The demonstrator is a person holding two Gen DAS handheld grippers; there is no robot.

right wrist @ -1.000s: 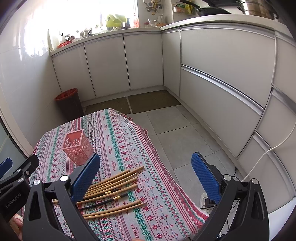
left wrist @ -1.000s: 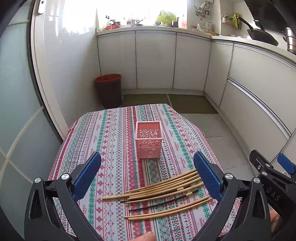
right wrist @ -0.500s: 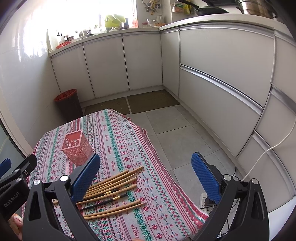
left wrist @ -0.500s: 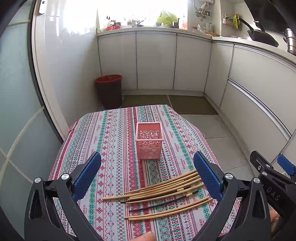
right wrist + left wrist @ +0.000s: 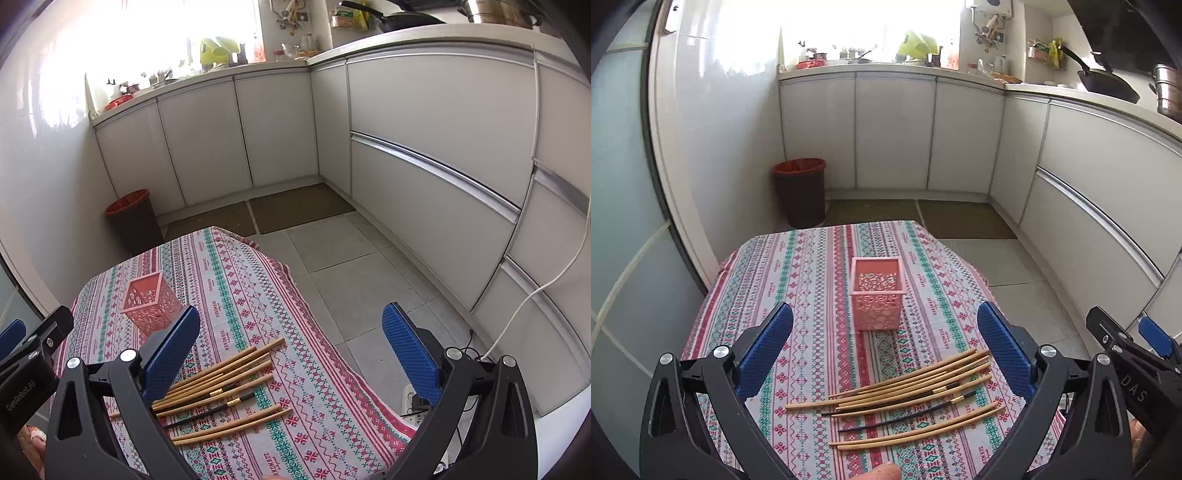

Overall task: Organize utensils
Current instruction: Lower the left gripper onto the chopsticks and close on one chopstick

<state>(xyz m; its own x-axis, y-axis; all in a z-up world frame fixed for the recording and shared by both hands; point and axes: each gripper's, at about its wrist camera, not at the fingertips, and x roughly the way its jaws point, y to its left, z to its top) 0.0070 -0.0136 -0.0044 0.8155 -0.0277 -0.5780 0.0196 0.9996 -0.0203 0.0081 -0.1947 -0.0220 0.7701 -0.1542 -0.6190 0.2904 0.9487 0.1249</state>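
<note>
The left gripper [image 5: 884, 354] is held above the near table edge, blue-padded fingers [image 5: 764, 349] spread wide over the wooden chopsticks [image 5: 908, 398]. The right gripper [image 5: 291, 350] is held likewise agape, right of the pink perforated plastic basket [image 5: 149, 304].

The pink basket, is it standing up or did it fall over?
Standing up. The pink basket sits flat on the tablecloth, its open top facing up.
</note>
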